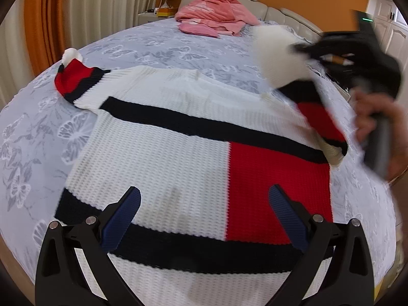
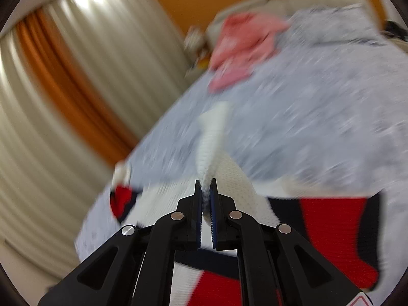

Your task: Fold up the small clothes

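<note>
Nearest in the left wrist view, the left gripper [image 1: 204, 211] hangs with its fingers spread wide and nothing between them, above the hem of the sweater [image 1: 158, 153]. That sweater, white with navy bands and a red block, lies spread flat on the bed [image 1: 35, 137], its body not yet folded. At about ten o'clock its left sleeve [image 1: 76, 81] rests stretched outward, untouched. Toward two o'clock the right gripper [image 2: 206, 199] is pinched tight on the white cuff of the right sleeve [image 1: 321, 117], lifted off the bed and blurred, apparently swinging inward. Judging by this, folding has barely begun: one sleeve is under way, the other sleeve and the body folds remain. Far off at twelve o'clock, pink clothes [image 1: 214, 12] sit heaped near the headboard.
</note>
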### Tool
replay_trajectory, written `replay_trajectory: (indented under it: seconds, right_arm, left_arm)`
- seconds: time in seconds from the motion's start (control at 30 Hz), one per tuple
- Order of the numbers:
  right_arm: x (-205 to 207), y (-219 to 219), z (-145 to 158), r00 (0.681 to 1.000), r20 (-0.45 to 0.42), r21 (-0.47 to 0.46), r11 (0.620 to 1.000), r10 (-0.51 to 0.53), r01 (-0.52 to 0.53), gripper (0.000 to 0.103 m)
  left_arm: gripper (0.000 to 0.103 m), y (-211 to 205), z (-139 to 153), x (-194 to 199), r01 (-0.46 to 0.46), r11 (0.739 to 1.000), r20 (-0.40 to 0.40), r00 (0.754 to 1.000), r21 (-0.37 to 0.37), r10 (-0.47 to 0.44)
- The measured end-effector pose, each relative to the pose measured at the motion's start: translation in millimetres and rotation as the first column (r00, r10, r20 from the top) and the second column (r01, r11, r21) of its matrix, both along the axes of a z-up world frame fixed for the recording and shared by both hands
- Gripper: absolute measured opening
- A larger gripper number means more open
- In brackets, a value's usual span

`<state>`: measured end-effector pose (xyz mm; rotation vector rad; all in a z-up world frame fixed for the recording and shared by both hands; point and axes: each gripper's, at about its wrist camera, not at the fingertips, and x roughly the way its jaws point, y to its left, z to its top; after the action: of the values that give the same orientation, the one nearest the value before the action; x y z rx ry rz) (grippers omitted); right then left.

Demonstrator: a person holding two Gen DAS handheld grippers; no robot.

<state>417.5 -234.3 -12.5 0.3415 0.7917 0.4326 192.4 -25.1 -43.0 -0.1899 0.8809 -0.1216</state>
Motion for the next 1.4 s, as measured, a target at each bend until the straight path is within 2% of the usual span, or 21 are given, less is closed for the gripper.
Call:
replay_trajectory:
  seconds: [0.13,0.23,0.3,0.37,0.43,0.5,0.6,0.67,0.7,0.73,0.77,0.8,0.87,0.93,1.03,1.07,1.13,1.17,1.23,1.33,1.4]
  right_arm:
    - [1.4,72.6,-68.3,0.980,-0.163,-0.158,0.977,0.115,-0.141,0.013]
    - [-22.6,51.5,-66.0,0.988,-0.126,-0.156,0.982,0.086,-0.106,0.021]
    - [-61.3,11.4,-48.1,0.999,-0.033,-0.108,0.994,-0.036,0.033,0.068]
    - [-100.9,-36.9,-43.1,0.973,0.047,-0.144,0.962,-0.225,0.230,0.076]
    - [-127.8,-89.4,-53.3,0.937,0.026,-0.229,0.910,-0.348,0.345,0.076]
    - [-136.9,-119.0,-78.3,0.916,-0.047,-0.288,0.883,-0.399,0.370,0.076]
    - [-137.9,-149.7,-112.7,0.892,-0.151,-0.272,0.885,-0.427,0.378,0.075]
    - [-130.8,-158.7,-124.6,0.888,-0.183,-0.209,0.899,-0.423,0.385,0.075]
    - [-126.5,-157.5,-125.7,0.888,-0.182,-0.194,0.901,-0.423,0.389,0.075]
    - [-118.6,-155.5,-127.6,0.888,-0.171,-0.183,0.899,-0.428,0.398,0.075]
    - [-114.8,-154.5,-128.6,0.888,-0.165,-0.175,0.899,-0.429,0.401,0.072]
    - [-108.7,-152.3,-128.7,0.891,-0.158,-0.160,0.901,-0.426,0.402,0.049]
    - [-98.0,-148.6,-124.9,0.885,-0.175,-0.162,0.899,-0.432,0.407,0.013]
    - [-102.2,-156.1,-109.0,0.876,-0.131,-0.143,0.883,-0.464,0.447,0.012]
    - [-115.4,-154.9,-80.8,0.886,-0.016,-0.193,0.871,-0.464,0.453,0.012]
    - [-115.7,-150.3,-89.8,0.895,-0.013,-0.261,0.866,-0.446,0.428,0.012]
    - [-105.9,-145.8,-124.0,0.900,-0.110,-0.347,0.865,-0.421,0.362,0.012]
    - [-110.9,-144.0,-132.0,0.909,-0.076,-0.353,0.863,-0.410,0.360,0.012]
    - [-111.6,-143.2,-122.5,0.907,-0.077,-0.356,0.861,-0.414,0.363,0.012]
    - [-119.8,-141.6,-104.6,0.905,-0.028,-0.350,0.852,-0.425,0.390,0.011]
    - [-119.7,-147.7,-123.9,0.893,-0.087,-0.370,0.847,-0.442,0.383,0.011]
  left_arm:
    - [0.098,19.1,-2.7,8.1,-0.022,1.000,-0.016,1.000,-0.014,0.021]
    - [0.098,37.3,-1.9,27.5,-0.049,0.995,-0.027,0.999,-0.081,0.047]
    - [0.098,46.0,-2.3,45.7,-0.066,0.988,-0.034,0.998,-0.139,0.062]
    - [0.098,49.7,-4.4,71.0,-0.078,0.978,-0.044,0.996,-0.194,0.071]
    - [0.098,47.5,-12.7,99.7,-0.100,0.974,-0.078,0.993,-0.204,0.086]
    - [0.098,39.8,-33.0,133.8,-0.125,0.971,-0.149,0.984,-0.204,0.096]
    - [0.097,30.4,-61.0,163.9,-0.172,0.958,-0.255,0.961,-0.229,0.111]
    - [0.094,26.1,-64.9,173.8,-0.215,0.951,-0.239,0.958,-0.221,0.161]
    - [0.072,22.4,-64.0,177.5,-0.182,0.957,-0.211,0.968,-0.226,0.134]
    - [0.029,17.5,-64.2,185.2,-0.124,0.960,-0.206,0.976,-0.251,0.072]
    - [0.016,15.8,-66.3,191.6,-0.109,0.958,-0.226,0.973,-0.265,0.048]
    - [0.010,18.2,-67.4,197.1,-0.121,0.954,-0.240,0.969,-0.276,0.053]
    - [0.007,28.6,-58.9,202.6,-0.130,0.944,-0.189,0.979,-0.304,0.074]
    - [0.007,35.0,-46.4,207.3,-0.133,0.951,-0.135,0.986,-0.279,0.098]
    - [0.007,52.4,-32.8,216.2,-0.165,0.958,-0.089,0.985,-0.233,0.148]
    - [0.007,57.5,-38.1,222.0,-0.170,0.960,-0.107,0.983,-0.223,0.149]
    - [0.007,56.5,-56.0,225.1,-0.163,0.972,-0.150,0.979,-0.170,0.138]
    - [0.007,54.0,-70.6,225.0,-0.155,0.979,-0.186,0.974,-0.135,0.128]
    - [0.008,51.5,-73.0,218.9,-0.139,0.982,-0.135,0.983,-0.126,0.121]
    - [0.008,50.5,-71.4,223.4,-0.145,0.979,-0.146,0.981,-0.142,0.124]
    - [0.010,52.2,-72.5,225.9,-0.138,0.979,-0.147,0.982,-0.149,0.115]
